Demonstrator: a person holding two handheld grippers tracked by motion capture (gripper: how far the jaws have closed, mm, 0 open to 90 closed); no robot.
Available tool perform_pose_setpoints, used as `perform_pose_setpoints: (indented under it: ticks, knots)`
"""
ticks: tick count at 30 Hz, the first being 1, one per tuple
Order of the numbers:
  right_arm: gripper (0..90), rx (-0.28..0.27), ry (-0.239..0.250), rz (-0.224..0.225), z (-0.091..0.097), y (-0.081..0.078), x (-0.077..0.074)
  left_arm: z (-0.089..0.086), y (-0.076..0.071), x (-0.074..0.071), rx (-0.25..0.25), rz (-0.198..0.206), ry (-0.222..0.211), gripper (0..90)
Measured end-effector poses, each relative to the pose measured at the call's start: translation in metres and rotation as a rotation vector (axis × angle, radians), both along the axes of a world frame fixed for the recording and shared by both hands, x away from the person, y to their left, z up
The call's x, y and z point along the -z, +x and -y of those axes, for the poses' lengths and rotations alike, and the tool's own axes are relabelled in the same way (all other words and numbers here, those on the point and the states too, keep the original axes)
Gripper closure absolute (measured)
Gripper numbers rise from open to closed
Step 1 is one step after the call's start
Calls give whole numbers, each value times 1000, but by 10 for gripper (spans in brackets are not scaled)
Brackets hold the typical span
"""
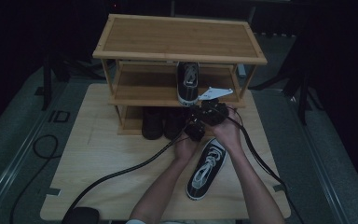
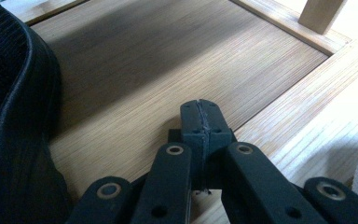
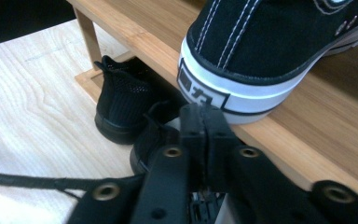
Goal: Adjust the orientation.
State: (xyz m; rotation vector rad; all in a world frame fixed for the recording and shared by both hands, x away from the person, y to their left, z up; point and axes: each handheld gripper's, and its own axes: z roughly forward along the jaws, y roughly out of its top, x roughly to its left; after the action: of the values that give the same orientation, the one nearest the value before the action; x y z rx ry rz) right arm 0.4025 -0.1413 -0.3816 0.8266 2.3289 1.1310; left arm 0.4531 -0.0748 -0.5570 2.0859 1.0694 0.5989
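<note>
There are two black-and-white sneakers (image 1: 188,81) (image 1: 207,169), two all-black shoes (image 1: 152,122) (image 1: 173,122), one wooden shelf (image 1: 177,39) and one table (image 1: 98,154).

1. Rack (image 1: 177,37): honey-brown bamboo.
2. Sneaker on the middle shelf (image 1: 188,81): black canvas, white sole and stitching.
3. Near sneaker (image 1: 207,169): black, white laces.
4. Bottom-shelf shoes (image 1: 161,122): plain black mesh.
5. Table (image 1: 98,154): pale wood grain.

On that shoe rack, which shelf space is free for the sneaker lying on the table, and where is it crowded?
The middle shelf is bare left of the shelved sneaker, and the top shelf is bare throughout. It is crowded at the rack's front right: the black shoes fill the bottom shelf's middle, with both grippers bunched before them. The loose sneaker lies on the table.
</note>
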Motion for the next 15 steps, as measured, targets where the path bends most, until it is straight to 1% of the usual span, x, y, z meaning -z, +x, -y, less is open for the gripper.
perform_pose_setpoints:
  ticks: [1,4,7,10,14,15]
  knots:
    - [841,0,-9,-4,3,-4,-1,0,0,0,7,1,0,900]
    - [824,-11,-42,3,6,-12,-4,0,0,0,5,-6,-9,900]
    - [795,-26,-51,3,7,-19,-8,0,0,0,3,-10,-6,900]
    - [781,-34,-86,4,9,-28,-9,0,0,0,3,-10,-7,900]
    - [771,-37,-96,-5,14,-37,-7,0,0,0,4,-11,-6,900]
    - [771,-35,-95,-11,16,-39,-6,0,0,-1,7,-12,1,900]
